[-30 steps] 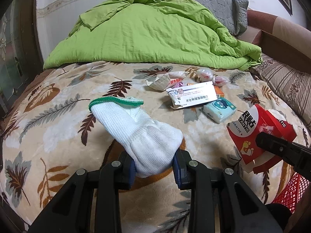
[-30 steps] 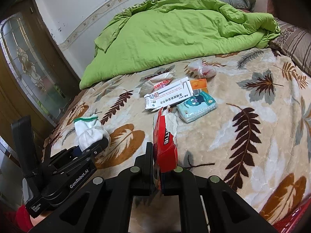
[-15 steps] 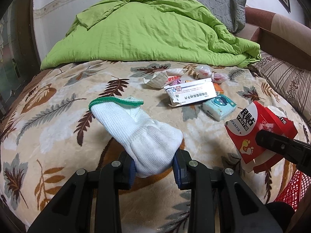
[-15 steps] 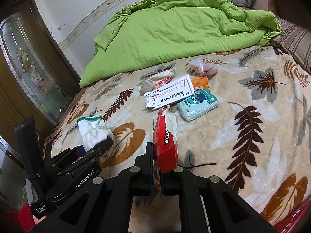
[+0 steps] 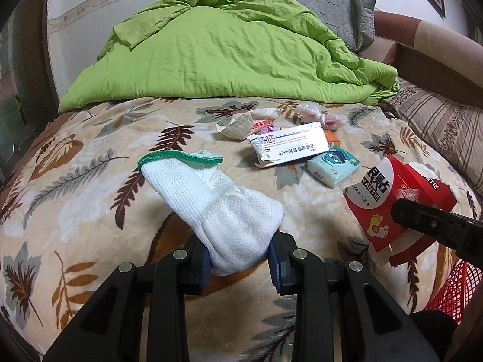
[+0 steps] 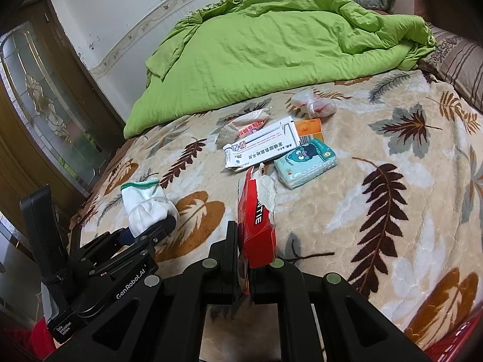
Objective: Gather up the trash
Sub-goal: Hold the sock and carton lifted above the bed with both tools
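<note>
My left gripper (image 5: 238, 259) is shut on a white sock with a green cuff (image 5: 217, 205), held above the leaf-print bed. It also shows at the left of the right wrist view (image 6: 145, 208). My right gripper (image 6: 246, 259) is shut on a torn red carton (image 6: 256, 220), which shows at the right of the left wrist view (image 5: 392, 202). More trash lies mid-bed: a white medicine box (image 5: 289, 147), a teal tissue pack (image 5: 333, 166), an orange box (image 6: 311, 128), crumpled wrappers (image 5: 244, 123) and small plastic bags (image 5: 314, 113).
A green quilt (image 5: 229, 54) is heaped at the back of the bed with a grey pillow (image 5: 317, 3) behind it. A striped cushion (image 5: 443, 126) lies at the right. A red mesh basket (image 5: 452, 292) shows at the lower right. A glass-panelled wooden door (image 6: 45, 111) stands at the left.
Both grippers, each still holding its item, have moved slightly; the view has shifted so the trash pile sits a little nearer. The grips have not changed.
</note>
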The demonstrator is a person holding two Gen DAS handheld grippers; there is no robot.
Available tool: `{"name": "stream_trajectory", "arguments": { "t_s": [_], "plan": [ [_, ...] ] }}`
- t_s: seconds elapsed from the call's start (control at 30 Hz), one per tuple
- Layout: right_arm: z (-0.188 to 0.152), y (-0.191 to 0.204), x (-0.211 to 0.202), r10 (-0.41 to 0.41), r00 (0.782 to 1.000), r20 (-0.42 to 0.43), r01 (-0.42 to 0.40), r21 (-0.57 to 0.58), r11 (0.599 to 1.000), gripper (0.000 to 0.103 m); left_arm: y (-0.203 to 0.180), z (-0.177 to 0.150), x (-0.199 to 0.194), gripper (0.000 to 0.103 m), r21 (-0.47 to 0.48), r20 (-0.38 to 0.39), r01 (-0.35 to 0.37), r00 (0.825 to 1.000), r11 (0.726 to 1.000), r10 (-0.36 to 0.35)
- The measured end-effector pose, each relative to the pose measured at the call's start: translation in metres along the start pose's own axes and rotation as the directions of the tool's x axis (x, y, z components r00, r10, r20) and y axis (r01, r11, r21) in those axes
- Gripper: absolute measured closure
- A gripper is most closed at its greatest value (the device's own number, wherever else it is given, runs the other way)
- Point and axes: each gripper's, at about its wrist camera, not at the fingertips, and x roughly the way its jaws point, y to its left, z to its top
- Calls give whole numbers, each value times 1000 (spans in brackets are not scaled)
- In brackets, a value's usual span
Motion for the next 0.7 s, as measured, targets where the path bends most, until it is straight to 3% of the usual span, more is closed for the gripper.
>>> {"name": "stream_trajectory", "arguments": {
  "t_s": [0.4,0.7],
  "plan": [
    [0,-4,-6,-11,1000,9,10,21,1000,97,-3,-2,-3,73,23,8,22,1000,999,-23],
    [-2,8,-23,-69,997,35,71,-72,995,97,-4,-1,-4,73,33,9,27,1000,999,-28]
  ]
}}
